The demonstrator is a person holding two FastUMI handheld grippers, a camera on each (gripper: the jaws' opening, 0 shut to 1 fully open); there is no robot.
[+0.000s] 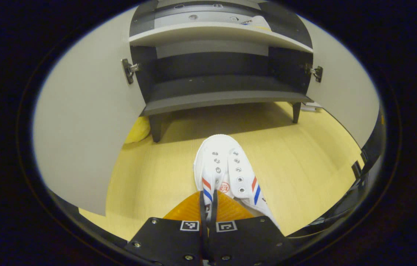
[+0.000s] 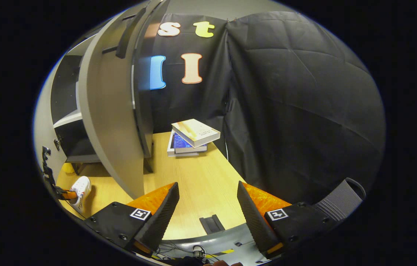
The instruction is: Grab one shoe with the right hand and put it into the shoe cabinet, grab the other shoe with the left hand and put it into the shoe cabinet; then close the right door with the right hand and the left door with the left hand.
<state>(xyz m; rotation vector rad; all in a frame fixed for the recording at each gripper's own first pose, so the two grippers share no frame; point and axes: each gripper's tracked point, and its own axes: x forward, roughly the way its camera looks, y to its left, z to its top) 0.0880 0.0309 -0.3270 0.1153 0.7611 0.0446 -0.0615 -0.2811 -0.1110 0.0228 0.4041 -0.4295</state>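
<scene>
Left gripper view looked into the open cabinet point(image 1: 227, 96): left door point(image 1: 86, 122) swung wide, a shoe point(image 1: 251, 22) already lying on the upper shelf, right door point(image 1: 345, 92) swung out too. Below, the left gripper point(image 1: 207, 210) had its fingers pressed together on the heel edge of the white shoe point(image 1: 227, 166), toe pointing at the lower shelf, over the floor point(image 1: 297, 159). So the second-shoe step was in hand, I judged; next, carry it forward onto a shelf and let go. Right gripper view showed the right gripper point(image 2: 207, 207) spread and empty beside the right door's edge, books point(image 2: 192, 138) beyond.
</scene>
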